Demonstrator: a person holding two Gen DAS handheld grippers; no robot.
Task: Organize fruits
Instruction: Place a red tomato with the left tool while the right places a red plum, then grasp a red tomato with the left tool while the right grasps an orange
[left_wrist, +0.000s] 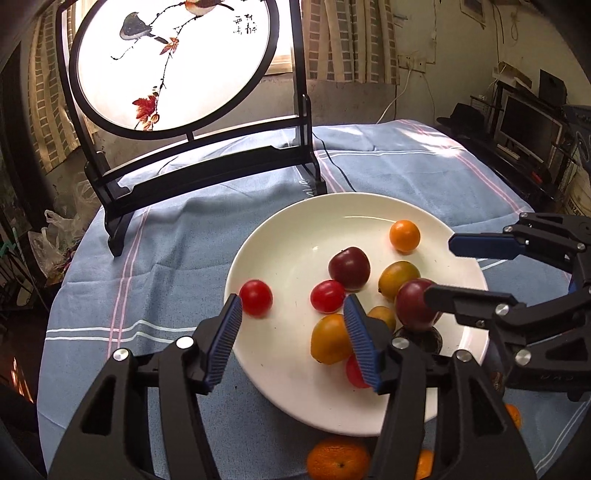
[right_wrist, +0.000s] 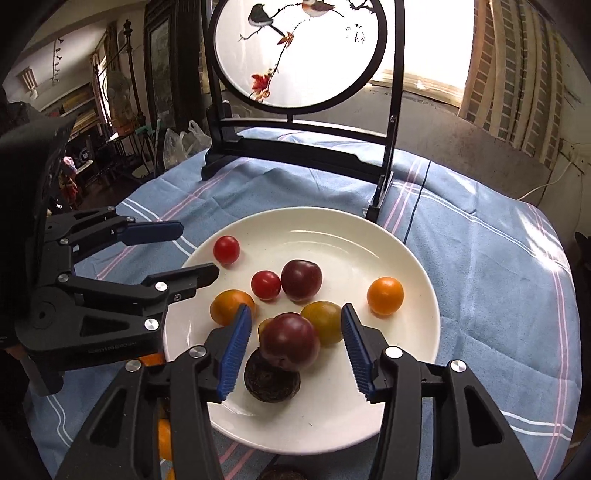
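Jaws on both grippers stand partly open and grip nothing. Left gripper (left_wrist: 293, 334) hovers over the near-left part of the white plate (right_wrist: 369, 236), bare plate between its pads, a red cherry tomato (left_wrist: 255, 297) just beyond its left pad at 11 o'clock. Right gripper (right_wrist: 295, 341) straddles a dark plum (right_wrist: 290, 341) without the pads touching it; that plum sits on top of a dark wrinkled fruit (right_wrist: 271, 382).

Nearly all the fruit lies on the plate, which rests on the blue-clothed counter (right_wrist: 480, 258); the step in hand looks like the last placements. To do it well, lift each gripper straight off so neither pad nudges the perched plum, which would roll easily.

Left wrist view alone shows a mandarin (left_wrist: 338, 459) on the cloth at 6 o'clock, off the plate. Right wrist view alone shows the wrinkled fruit whole, and the plum's perch on it.
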